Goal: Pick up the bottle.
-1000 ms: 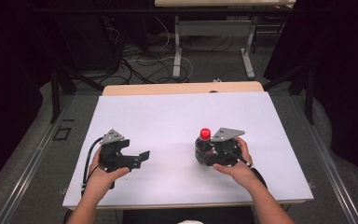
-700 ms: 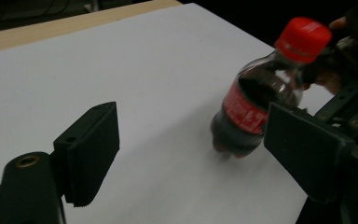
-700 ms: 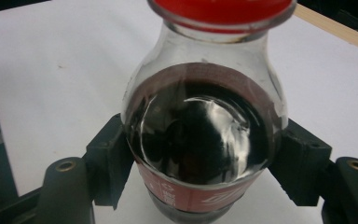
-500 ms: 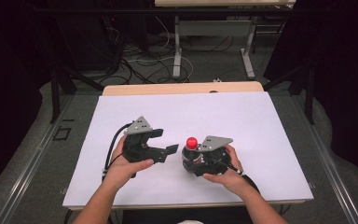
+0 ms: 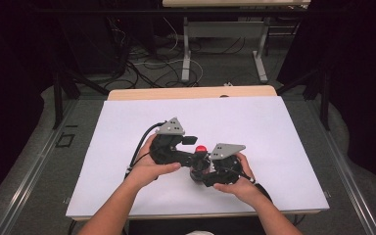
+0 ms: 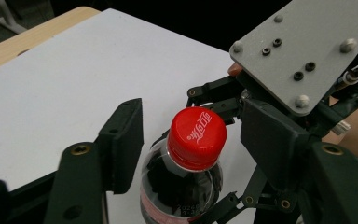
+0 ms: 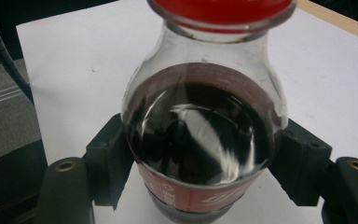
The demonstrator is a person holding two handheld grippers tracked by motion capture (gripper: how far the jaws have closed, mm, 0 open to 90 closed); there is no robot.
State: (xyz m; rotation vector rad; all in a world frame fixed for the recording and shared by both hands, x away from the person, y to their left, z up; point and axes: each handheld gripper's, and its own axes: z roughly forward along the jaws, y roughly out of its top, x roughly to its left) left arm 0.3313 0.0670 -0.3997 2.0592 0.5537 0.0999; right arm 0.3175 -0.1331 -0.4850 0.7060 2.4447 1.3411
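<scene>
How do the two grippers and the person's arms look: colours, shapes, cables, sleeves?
Both the left gripper and the right gripper are black, each with blocky jaws and a grey three-cornered plate with screws on top. A black cable trails from the left one. The forearms are bare, no sleeves.

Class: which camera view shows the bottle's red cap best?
The left gripper view: the whole red cap faces the camera, its white script sharp. The high view shows it as a small red spot; the right gripper view catches just its lower edge at the top.
</scene>
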